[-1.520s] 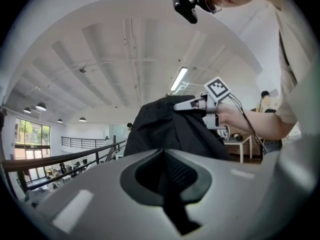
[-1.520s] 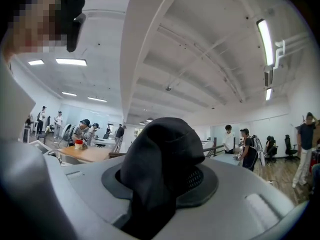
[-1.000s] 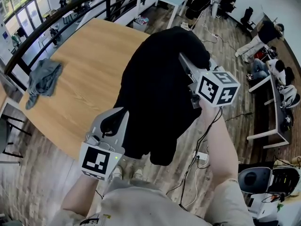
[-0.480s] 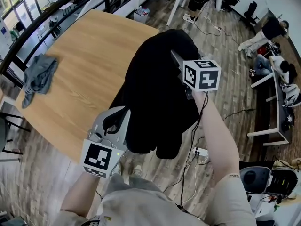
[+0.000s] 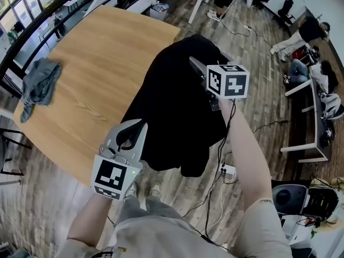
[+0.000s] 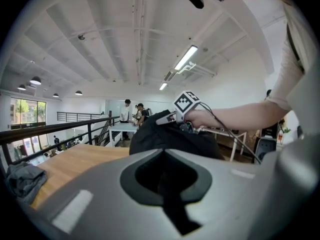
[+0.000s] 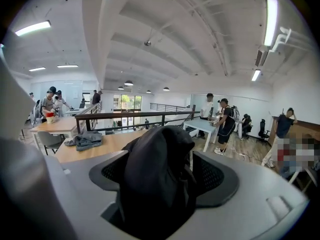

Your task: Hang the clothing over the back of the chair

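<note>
The black clothing (image 5: 172, 106) hangs in a tall hump along the desk's (image 5: 91, 63) near edge, on the person's side; what bears it up is hidden under the cloth, and its lower hem hangs above the wooden floor (image 5: 177, 198).

The right gripper (image 5: 192, 63) reaches in at the top of the hump. In the right gripper view its jaws stand wide apart and have just been opening; a bunched fold of the clothing (image 7: 157, 174) rises between them, and the dark mesh pads (image 7: 215, 176) show clear of it on either side.

The left gripper (image 5: 141, 124) sits just beside the garment's lower left edge. In the left gripper view its jaws are closed together at the tips (image 6: 161, 151); the hollow behind them is dark, and I cannot tell whether cloth is caught there.

A crumpled grey cloth (image 5: 37, 87) lies near the desk's left corner, well apart from the clothing.
</note>
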The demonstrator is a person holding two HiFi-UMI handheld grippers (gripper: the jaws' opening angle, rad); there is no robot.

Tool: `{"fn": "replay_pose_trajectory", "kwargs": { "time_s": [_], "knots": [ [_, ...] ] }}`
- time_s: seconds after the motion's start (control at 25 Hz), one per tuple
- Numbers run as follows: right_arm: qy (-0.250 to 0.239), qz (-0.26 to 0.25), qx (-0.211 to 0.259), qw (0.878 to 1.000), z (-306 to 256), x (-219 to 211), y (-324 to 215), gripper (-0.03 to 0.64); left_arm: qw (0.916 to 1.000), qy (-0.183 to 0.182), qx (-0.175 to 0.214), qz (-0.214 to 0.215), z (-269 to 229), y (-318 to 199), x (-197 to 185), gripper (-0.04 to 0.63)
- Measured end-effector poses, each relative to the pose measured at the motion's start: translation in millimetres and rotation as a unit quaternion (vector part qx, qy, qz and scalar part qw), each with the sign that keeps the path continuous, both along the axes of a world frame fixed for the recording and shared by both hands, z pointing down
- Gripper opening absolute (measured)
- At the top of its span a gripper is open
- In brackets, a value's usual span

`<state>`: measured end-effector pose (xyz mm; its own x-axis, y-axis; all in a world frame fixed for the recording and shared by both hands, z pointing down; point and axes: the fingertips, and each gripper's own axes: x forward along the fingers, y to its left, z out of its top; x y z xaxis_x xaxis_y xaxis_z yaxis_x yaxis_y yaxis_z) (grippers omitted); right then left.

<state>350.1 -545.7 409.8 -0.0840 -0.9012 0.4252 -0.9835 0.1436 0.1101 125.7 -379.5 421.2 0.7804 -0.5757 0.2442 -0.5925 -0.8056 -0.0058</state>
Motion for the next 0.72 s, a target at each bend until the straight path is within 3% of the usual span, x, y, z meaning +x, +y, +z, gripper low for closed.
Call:
{"fn": "replay_pose_trajectory", "kwargs": {
  "time_s": [0.2, 0.36, 0.72],
  "knots": [
    [-0.021, 0.021, -0.003, 1.0, -4.1, 12.2, 2.2, 0.499, 1.0, -0.006, -0.003, 0.007, 3.9, 5.0, -0.4, 0.0],
    [-0.019, 0.027, 0.014, 0.999, -13.4, 15.7, 10.5, 0.547, 0.9999, -0.011, -0.007, 0.008, 9.4, 8.6, -5.0, 0.0],
    [0.023, 0.019, -0.006, 1.0, -22.6, 18.8, 50.8, 0.552, 0.9997, -0.017, -0.015, 0.012, 16.4, 16.8, 0.4, 0.0]
  ]
}}
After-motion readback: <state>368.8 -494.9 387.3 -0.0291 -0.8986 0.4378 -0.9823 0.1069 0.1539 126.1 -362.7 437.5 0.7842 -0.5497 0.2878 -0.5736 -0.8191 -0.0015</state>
